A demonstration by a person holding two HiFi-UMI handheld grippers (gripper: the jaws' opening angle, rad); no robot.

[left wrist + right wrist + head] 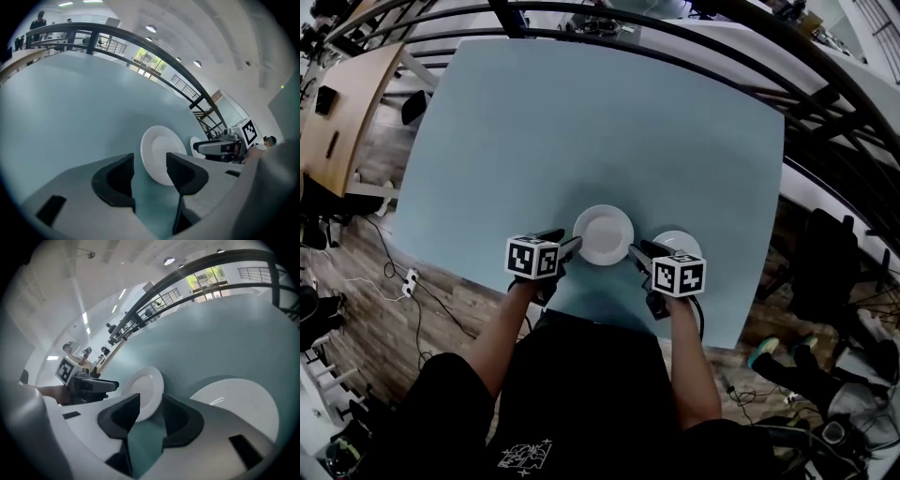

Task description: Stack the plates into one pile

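Note:
Two white plates lie side by side near the front edge of the light blue table (581, 131). The larger plate (603, 234) sits between my two grippers. The smaller plate (680, 243) is partly hidden behind the right gripper's marker cube. My left gripper (571, 247) points at the larger plate's left rim, jaws apart with only table between them (150, 174). My right gripper (635, 251) points at that plate's right rim. In the right gripper view its jaws (150, 414) stand apart just short of the larger plate (146, 391), and the smaller plate (234, 399) lies to the right.
A dark curved railing (694, 37) runs past the table's far and right sides. Wooden floor with cables (394, 281) lies to the left, and chairs and gear (825, 272) stand at the right. The person's arms and dark clothing fill the bottom of the head view.

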